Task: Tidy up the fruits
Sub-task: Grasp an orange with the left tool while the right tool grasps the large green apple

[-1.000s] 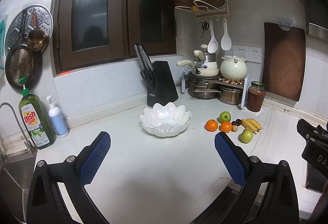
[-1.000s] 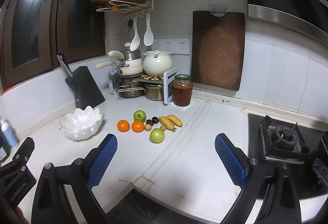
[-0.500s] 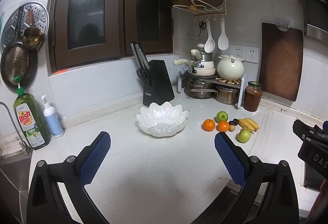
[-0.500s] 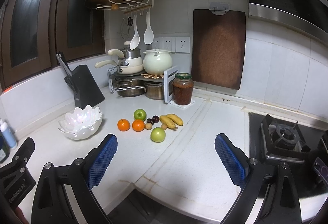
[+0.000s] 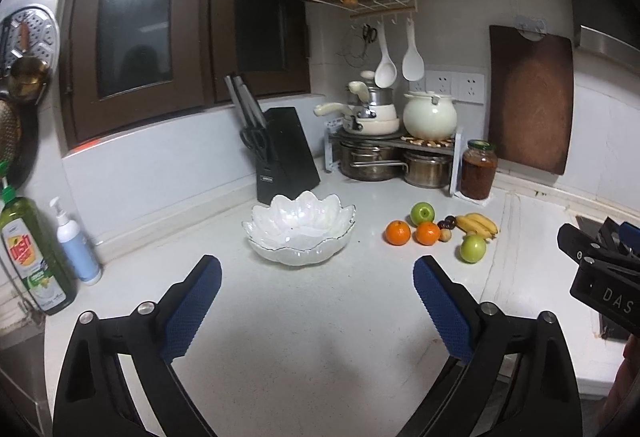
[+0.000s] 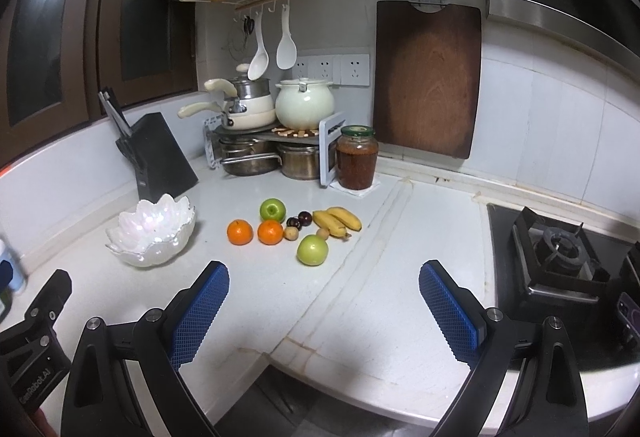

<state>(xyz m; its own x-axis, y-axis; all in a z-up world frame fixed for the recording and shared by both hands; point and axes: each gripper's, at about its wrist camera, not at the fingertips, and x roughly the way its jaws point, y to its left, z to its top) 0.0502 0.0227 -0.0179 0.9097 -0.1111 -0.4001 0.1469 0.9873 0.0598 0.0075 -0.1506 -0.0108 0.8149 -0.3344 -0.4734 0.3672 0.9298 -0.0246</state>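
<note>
A white petal-shaped bowl [image 5: 300, 229] [image 6: 154, 233] stands empty on the white counter. To its right lies a cluster of fruit: two oranges [image 6: 240, 232] [image 6: 270, 232], a green apple at the back [image 6: 273, 209], a second green apple in front [image 6: 312, 249], bananas [image 6: 338, 221], dark plums [image 6: 305, 217] and small brown fruits [image 6: 290, 233]. The cluster also shows in the left wrist view [image 5: 440, 231]. My left gripper [image 5: 316, 301] is open and empty, in front of the bowl. My right gripper [image 6: 324, 305] is open and empty, in front of the fruit.
A black knife block [image 5: 286, 153] stands behind the bowl. A pot rack [image 6: 272, 141] and a sauce jar [image 6: 357, 163] fill the corner. A gas hob [image 6: 560, 257] is at the right. Soap bottles [image 5: 36, 257] and a sink edge are at the left.
Both grippers have shifted slightly; the bowl and fruit sit a little more central and nearer in the views. Nothing was picked up; both stay open.
</note>
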